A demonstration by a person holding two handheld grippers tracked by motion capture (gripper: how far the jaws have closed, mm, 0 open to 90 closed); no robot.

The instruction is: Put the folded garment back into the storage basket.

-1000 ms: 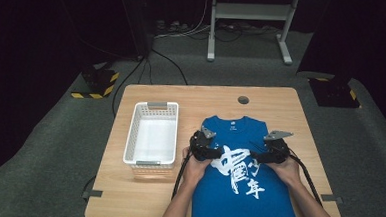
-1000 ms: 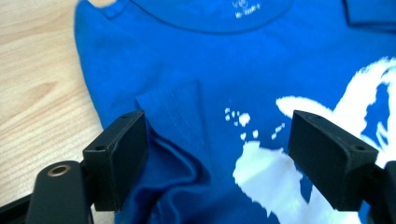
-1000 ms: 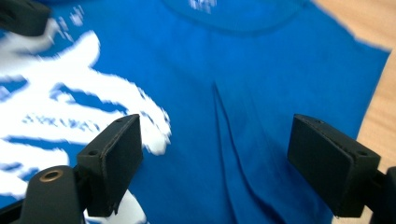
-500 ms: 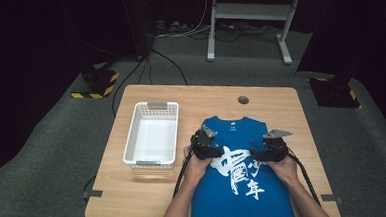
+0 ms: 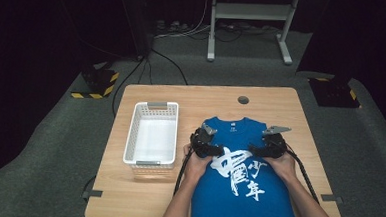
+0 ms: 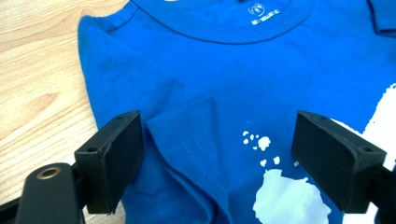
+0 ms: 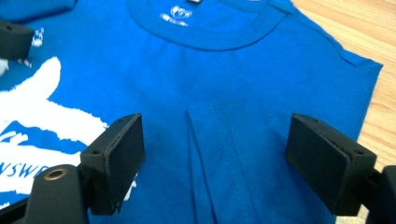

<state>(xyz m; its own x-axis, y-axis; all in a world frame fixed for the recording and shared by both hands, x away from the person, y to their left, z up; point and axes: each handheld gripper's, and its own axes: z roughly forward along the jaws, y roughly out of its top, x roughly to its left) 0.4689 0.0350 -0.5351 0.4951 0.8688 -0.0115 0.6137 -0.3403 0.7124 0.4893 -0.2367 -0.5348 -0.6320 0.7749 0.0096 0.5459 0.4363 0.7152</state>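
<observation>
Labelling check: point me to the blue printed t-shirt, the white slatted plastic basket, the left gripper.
Blue printed t-shirt (image 5: 239, 136): high view, chest below collar.
White slatted plastic basket (image 5: 154, 106): high view, far rim.
Left gripper (image 6: 217, 158): left gripper view, midway between jaws.

Bare table runs behind the shirt, broken by one small dark hole. Off to the left stands the white basket, walls up, with a bare strip between it and the shirt's edge. The left gripper and right gripper sit low over the chest print, near each other, a narrow gap between. Each has jaws wide, with a folded sleeve lying flat in the opening. A thin margin of wood lies right of the shirt.
</observation>
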